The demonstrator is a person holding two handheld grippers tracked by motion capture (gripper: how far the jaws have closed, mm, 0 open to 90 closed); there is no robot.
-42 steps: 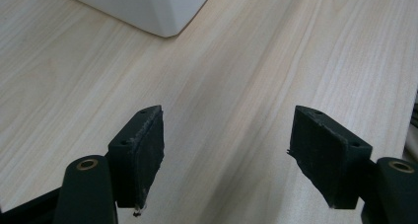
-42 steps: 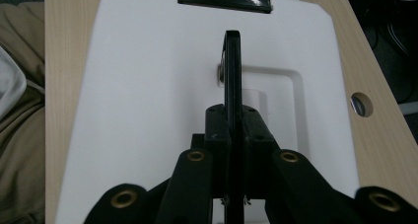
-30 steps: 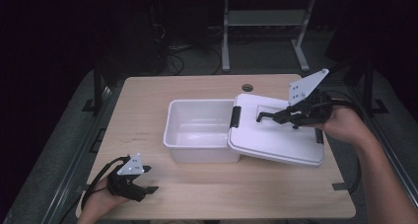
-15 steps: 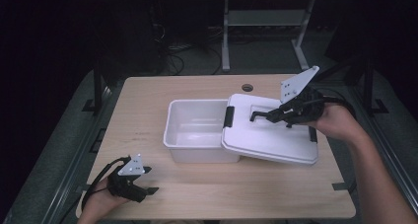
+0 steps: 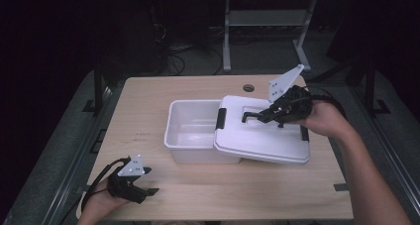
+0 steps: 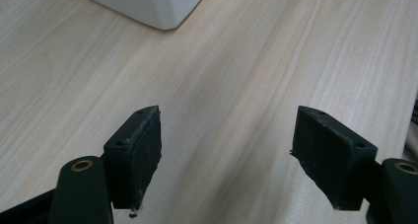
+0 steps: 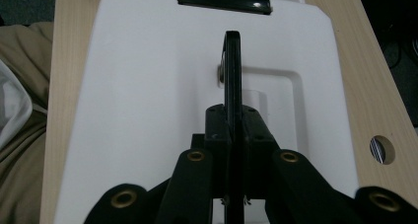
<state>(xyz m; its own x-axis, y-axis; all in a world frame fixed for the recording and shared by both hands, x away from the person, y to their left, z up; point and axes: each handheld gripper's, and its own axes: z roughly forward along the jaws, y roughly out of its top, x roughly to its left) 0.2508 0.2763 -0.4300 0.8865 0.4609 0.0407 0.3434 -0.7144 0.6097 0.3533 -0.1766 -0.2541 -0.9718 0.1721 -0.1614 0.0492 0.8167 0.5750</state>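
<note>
A white plastic bin (image 5: 193, 131) stands open in the middle of the table. Its white lid (image 5: 267, 140) lies tilted over the bin's right part, its left edge resting on the bin. My right gripper (image 5: 261, 115) is shut on the lid's black handle (image 5: 249, 116). In the right gripper view the jaws (image 7: 232, 120) pinch the upright handle (image 7: 232, 66) over the lid (image 7: 148, 86). My left gripper (image 5: 150, 181) rests at the table's front left, open. Its jaws (image 6: 226, 160) stand wide over bare wood, with the bin's corner (image 6: 148, 4) farther off.
The wooden table (image 5: 148, 101) has a round cable hole (image 5: 248, 87) behind the lid. Black latches sit on the lid's ends (image 5: 221, 118). A metal stand (image 5: 267, 22) and cables lie on the dark floor beyond the table.
My right gripper has moved left with the lid, which now covers more of the bin. The left gripper has stayed where it was.
</note>
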